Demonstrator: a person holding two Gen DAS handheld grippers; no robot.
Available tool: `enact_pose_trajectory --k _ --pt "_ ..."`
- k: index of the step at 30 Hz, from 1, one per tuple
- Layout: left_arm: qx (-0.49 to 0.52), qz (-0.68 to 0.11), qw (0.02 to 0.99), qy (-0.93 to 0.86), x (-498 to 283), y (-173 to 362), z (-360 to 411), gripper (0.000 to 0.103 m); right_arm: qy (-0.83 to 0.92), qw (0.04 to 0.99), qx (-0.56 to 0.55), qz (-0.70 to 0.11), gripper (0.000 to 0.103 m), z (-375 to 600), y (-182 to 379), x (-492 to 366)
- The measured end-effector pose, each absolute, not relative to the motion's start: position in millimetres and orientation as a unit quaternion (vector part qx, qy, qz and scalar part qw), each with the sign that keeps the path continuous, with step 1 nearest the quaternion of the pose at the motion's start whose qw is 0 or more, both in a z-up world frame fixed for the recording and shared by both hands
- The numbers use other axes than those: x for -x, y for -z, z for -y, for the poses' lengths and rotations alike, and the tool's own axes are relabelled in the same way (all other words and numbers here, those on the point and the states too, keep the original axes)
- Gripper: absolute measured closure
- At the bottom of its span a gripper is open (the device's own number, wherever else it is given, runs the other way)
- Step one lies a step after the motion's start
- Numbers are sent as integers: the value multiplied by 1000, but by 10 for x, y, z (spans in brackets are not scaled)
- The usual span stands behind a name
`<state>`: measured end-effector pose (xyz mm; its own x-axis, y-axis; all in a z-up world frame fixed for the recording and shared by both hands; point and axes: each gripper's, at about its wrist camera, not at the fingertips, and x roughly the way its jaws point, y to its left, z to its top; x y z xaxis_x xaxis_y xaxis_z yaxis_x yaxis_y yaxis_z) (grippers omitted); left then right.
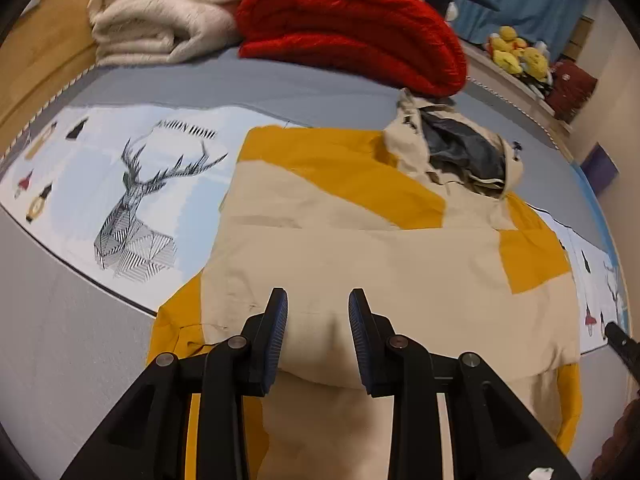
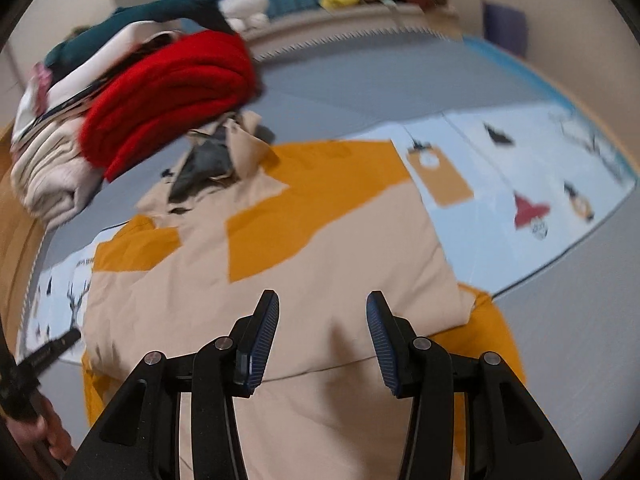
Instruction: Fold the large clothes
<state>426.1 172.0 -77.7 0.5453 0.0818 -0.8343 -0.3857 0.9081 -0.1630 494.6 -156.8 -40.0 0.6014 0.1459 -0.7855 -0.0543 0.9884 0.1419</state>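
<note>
A beige and mustard-yellow hooded jacket [image 1: 360, 240] lies flat on the grey bed, its hood [image 1: 460, 148] with dark lining at the far end. It also shows in the right wrist view [image 2: 280, 260]. My left gripper [image 1: 318, 300] is open, its jaws apart just above the jacket's near beige part, holding nothing. My right gripper [image 2: 322, 302] is open over the jacket's near edge, empty. The right gripper's tip shows at the right edge of the left wrist view [image 1: 622, 344]; the left gripper shows at the left edge of the right wrist view [image 2: 44, 352].
A folded red garment [image 1: 352, 28] and a folded cream blanket [image 1: 168, 16] are stacked at the far side of the bed. A light blue printed sheet with a deer drawing [image 1: 136, 200] lies under the jacket. Yellow plush toys [image 1: 516, 54] sit on a ledge beyond.
</note>
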Motion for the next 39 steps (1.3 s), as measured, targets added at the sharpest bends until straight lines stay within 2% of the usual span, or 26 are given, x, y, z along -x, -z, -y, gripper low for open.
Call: enact_pose_trajectory --k 13,19,25,29,31,33,36,39 --pt "73 -379 913 -128 -4130 372 -1360 74 -72 903 33 -423 56 1482 220 -4725" --pt "86 -386 911 -115 -4213 182 -1264 74 -72 903 30 -422 56 1559 147 -4754" --pt "95 -388 913 -85 -4930 -26 -1206 75 -78 900 35 -427 56 1606 156 -4794" --pt "42 -389 918 -71 -5651 64 -1064 83 -73 899 29 -430 56 1674 166 -4855" --pt "37 -395 916 -60 -6002 156 -1041 84 -67 900 28 -429 58 1714 166 -4882" --pt "28 -400 914 -63 -6352 242 -1033 84 -55 905 29 -421 72 1763 146 -4908" --pt "54 -416 906 -63 -6895 374 -1155 84 -43 907 22 -419 86 1865 149 -4965" --pt "89 -431 895 -67 -7378 531 -1294 84 -25 906 3 -422 89 1988 177 -5037"
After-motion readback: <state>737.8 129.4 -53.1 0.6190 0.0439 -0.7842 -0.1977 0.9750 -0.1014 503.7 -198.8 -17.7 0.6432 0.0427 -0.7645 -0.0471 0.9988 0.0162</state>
